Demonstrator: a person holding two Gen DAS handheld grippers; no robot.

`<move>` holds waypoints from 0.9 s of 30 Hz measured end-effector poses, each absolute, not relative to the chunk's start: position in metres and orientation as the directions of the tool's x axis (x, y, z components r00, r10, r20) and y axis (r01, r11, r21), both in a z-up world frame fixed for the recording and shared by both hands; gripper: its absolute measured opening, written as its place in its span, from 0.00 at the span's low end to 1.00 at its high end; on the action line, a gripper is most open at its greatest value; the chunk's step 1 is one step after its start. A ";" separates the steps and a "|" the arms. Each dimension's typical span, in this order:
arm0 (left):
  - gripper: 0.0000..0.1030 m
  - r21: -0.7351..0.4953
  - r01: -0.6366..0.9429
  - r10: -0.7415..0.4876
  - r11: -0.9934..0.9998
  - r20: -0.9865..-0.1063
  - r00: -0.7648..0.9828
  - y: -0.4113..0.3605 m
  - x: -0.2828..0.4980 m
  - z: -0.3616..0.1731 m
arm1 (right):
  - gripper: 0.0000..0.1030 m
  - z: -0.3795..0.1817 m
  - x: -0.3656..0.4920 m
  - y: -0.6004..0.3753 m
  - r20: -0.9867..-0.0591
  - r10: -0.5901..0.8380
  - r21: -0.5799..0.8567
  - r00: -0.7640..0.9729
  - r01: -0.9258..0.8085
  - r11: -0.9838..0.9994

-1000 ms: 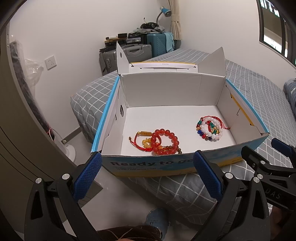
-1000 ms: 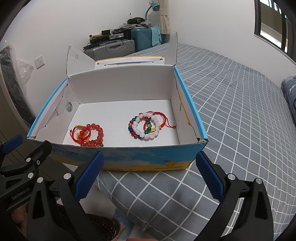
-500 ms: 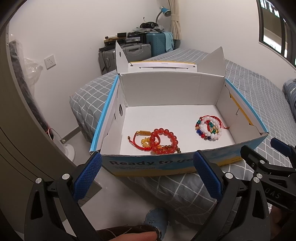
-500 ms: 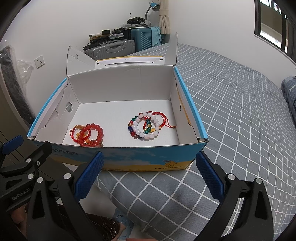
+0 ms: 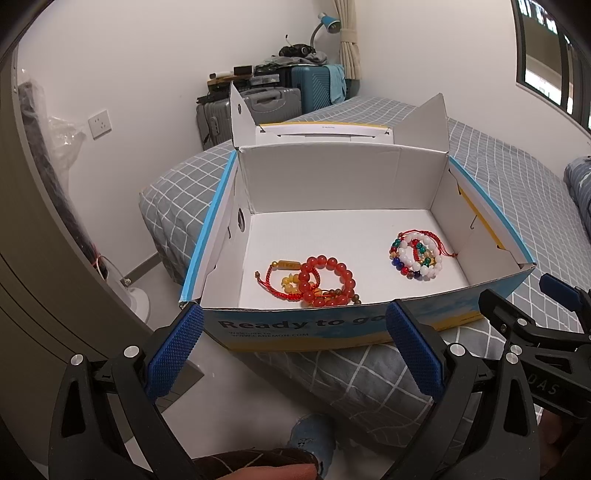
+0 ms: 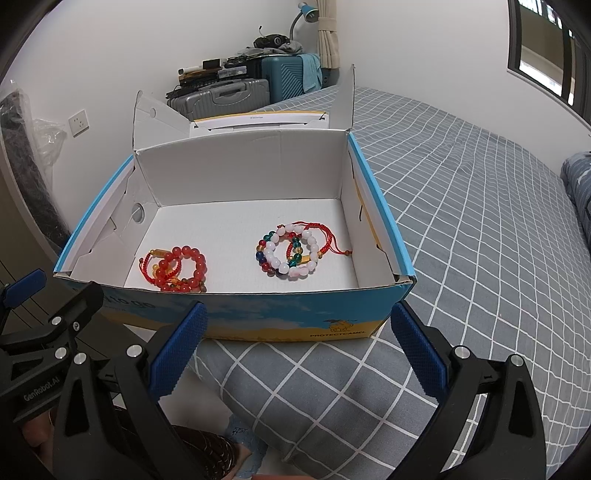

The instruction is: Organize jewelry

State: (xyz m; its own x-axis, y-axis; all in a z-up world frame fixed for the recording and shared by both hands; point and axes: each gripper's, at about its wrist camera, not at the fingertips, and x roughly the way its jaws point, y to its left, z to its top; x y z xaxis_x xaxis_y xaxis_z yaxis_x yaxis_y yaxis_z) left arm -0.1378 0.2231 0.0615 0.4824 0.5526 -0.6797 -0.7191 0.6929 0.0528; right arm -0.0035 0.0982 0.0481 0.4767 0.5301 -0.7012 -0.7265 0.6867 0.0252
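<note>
- L gripper [image 5: 293, 347]: jaws spread wide, nothing between the blue pads [image 5: 173, 354]; it hangs in front of and a bit below the near wall of the box [image 5: 295, 328].
- R gripper [image 6: 297, 343]: also spread wide, holding nothing, blue pads [image 6: 419, 356] either side of the box's near right corner, not touching it.
- The two grippers sit side by side: from the L cam the R one shows at the right edge; from the R cam the L one shows at lower left.
- Box: open cardboard, white inside, blue/yellow outside w/ "Ready to go" print, flaps up at the back. It rests on the edge of a bed [image 6: 480, 221] w/ grey checked cover, straight ahead of both grippers.
- Red bead bunch [image 5: 317, 282]: red bead bracelet, overlapping red cord pieces w/ amber-ish beads + a gold tube; lies on the box floor just behind the near wall, ahead of the L gripper, between its pads' lines.
- Mixed bead bunch [image 6: 291, 253]: white, blue, green, red beads w/ red cord; on the box floor toward the right wall, ahead of the R gripper, slightly left of its centre.
- The two bunches lie well apart, bare white floor between them.
- Beyond the box, far ahead: suitcases [image 5: 280, 99] against the wall, blue lamp [image 5: 327, 20] above them.
- Ahead-left of the L gripper: wall socket [image 5: 100, 123].
- Below the grippers: floor, plus a blue-socked foot [image 5: 314, 441].
</note>
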 end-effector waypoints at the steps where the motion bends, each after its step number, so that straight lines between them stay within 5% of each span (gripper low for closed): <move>1: 0.94 0.053 -0.717 0.551 0.695 -0.680 0.484 0.223 -0.138 0.062 | 0.93 0.048 -0.004 0.098 -0.701 0.530 0.024 0.477 -0.727 0.686; 27: 0.94 0.059 -0.713 0.550 0.698 -0.681 0.483 0.224 -0.137 0.062 | 0.93 0.047 -0.002 0.098 -0.703 0.528 0.029 0.476 -0.723 0.690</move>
